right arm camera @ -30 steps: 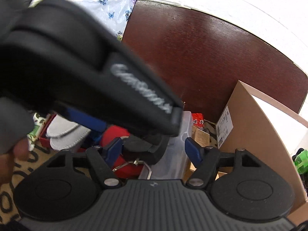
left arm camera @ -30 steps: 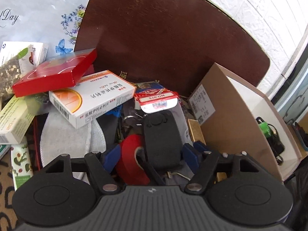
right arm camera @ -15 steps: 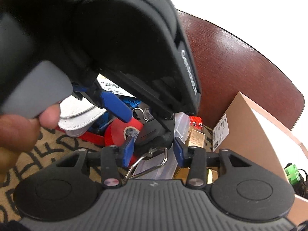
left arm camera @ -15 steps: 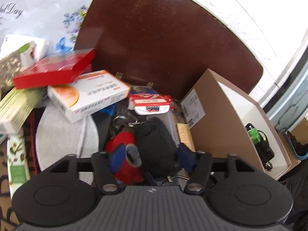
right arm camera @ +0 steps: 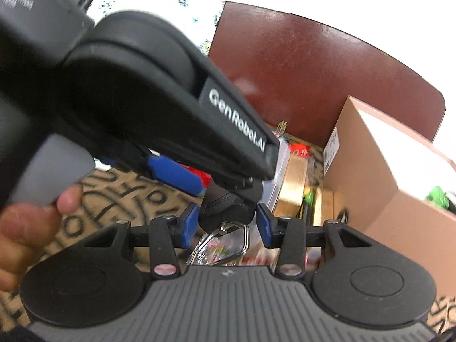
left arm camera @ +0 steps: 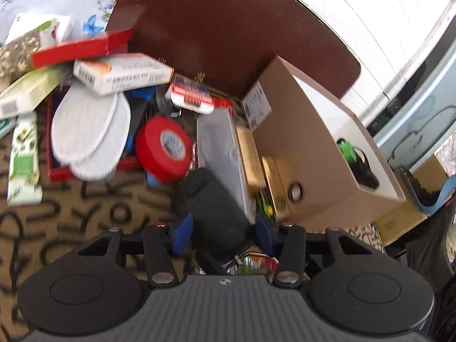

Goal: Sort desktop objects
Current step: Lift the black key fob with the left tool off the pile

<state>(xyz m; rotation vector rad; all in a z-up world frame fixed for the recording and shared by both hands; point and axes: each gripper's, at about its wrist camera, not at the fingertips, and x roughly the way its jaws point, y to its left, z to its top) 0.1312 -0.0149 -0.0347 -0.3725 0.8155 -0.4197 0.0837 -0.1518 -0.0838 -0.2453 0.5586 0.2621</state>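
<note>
My left gripper [left arm camera: 221, 229] is shut on a black key-fob pouch [left arm camera: 212, 208] with a metal carabiner [left arm camera: 250, 256] hanging under it, held above the patterned tabletop. In the right wrist view the same pouch [right arm camera: 228, 208] and carabiner [right arm camera: 225, 242] hang between my right gripper's [right arm camera: 226, 223] blue fingers [right arm camera: 188, 225], which stand apart and do not touch it. The left gripper's black body [right arm camera: 159, 105] fills the upper left of that view. A red tape roll [left arm camera: 164, 152] lies just beyond the pouch.
Medicine boxes [left arm camera: 122, 74], a red flat box [left arm camera: 82, 47], grey round pads [left arm camera: 85, 131], a clear plastic case [left arm camera: 221, 148] and gold boxes [left arm camera: 250, 154] clutter the table. An open cardboard box [left arm camera: 313, 148] with a green-topped item [left arm camera: 346, 149] stands right. A dark chair back [left arm camera: 228, 28] is behind.
My left gripper has pulled back and up with the pouch, away from the pile; the red tape roll stays behind. The right gripper's fingers have opened wider around the hanging pouch.
</note>
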